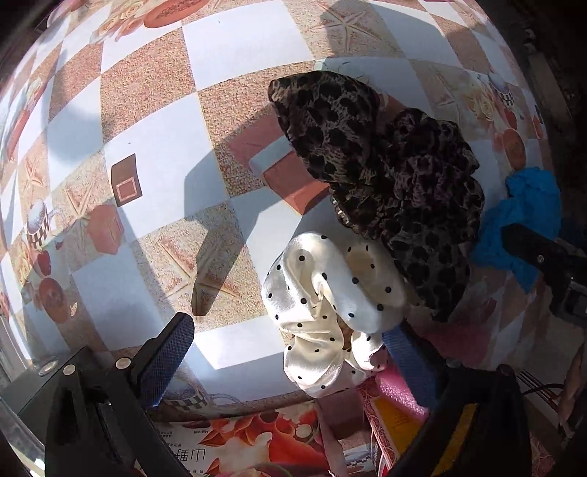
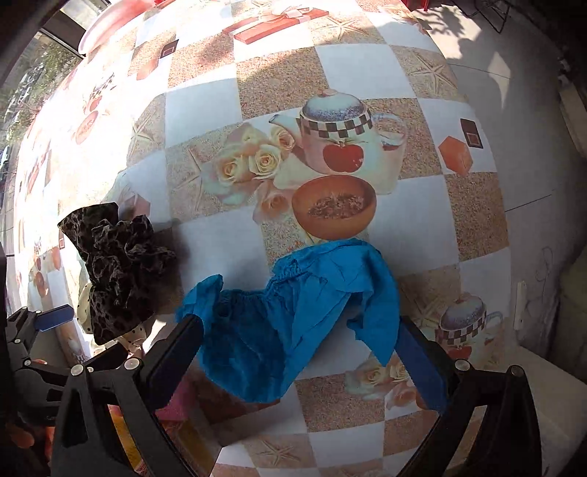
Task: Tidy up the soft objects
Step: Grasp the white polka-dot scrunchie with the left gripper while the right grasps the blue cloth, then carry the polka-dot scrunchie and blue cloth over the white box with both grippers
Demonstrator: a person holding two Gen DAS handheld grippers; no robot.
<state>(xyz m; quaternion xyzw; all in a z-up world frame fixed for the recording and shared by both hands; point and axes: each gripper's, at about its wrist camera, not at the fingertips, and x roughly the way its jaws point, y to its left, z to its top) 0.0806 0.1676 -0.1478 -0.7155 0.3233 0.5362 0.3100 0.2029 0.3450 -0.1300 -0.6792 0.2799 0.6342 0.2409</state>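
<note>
A white satin scrunchie with black dots (image 1: 323,304) lies on the tablecloth between the fingers of my left gripper (image 1: 291,326). That gripper is open and its right pad (image 1: 403,348) is close beside the scrunchie. Behind the white one sits a leopard-print scrunchie (image 1: 378,176) (image 2: 117,271), touching it. A crumpled blue elastic cloth (image 2: 293,312) (image 1: 528,220) lies between the wide-open fingers of my right gripper (image 2: 299,326), which points straight down over it. The pads do not press on it. One right finger (image 1: 543,257) shows at the edge of the left wrist view.
The table (image 2: 205,102) wears a checkered cloth printed with teapots, roses and bowls. Its edge runs down the right, with grey floor (image 2: 532,146) beyond. A pink bowl (image 2: 110,22) stands far back left. Pink foam (image 1: 396,396) and coloured packaging lie below the near edge.
</note>
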